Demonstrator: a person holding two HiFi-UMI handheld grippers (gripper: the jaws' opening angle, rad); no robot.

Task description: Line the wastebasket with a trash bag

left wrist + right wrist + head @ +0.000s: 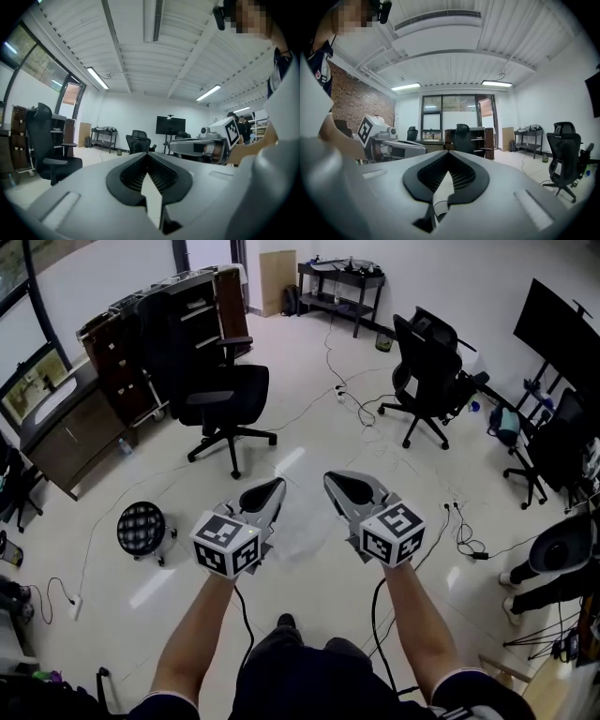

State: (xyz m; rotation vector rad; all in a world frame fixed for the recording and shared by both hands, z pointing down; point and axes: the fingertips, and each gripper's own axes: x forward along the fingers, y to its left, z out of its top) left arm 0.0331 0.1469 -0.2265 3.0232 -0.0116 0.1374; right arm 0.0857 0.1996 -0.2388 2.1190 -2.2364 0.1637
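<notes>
Head view: left gripper [272, 489] and right gripper [338, 486] jaws together; wastebasket [141, 529] left, office chair [221, 401] ahead

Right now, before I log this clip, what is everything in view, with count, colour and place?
round mesh wastebasket: one, black, on the floor left of the grippers
swivel office chairs: two in plain sight, black, upper left and upper right
wooden cabinets: a row, dark brown, along the left wall
low table: one, black, far wall
flat cardboard panel: one, brown, leaning on the far wall
large screen: one, black, right
loose cables: several, black, across the pale floor
faint translucent sheet: one, maybe a bag, between the grippers; unclear
left gripper: grey, jaws together
right gripper: grey, jaws together
</notes>
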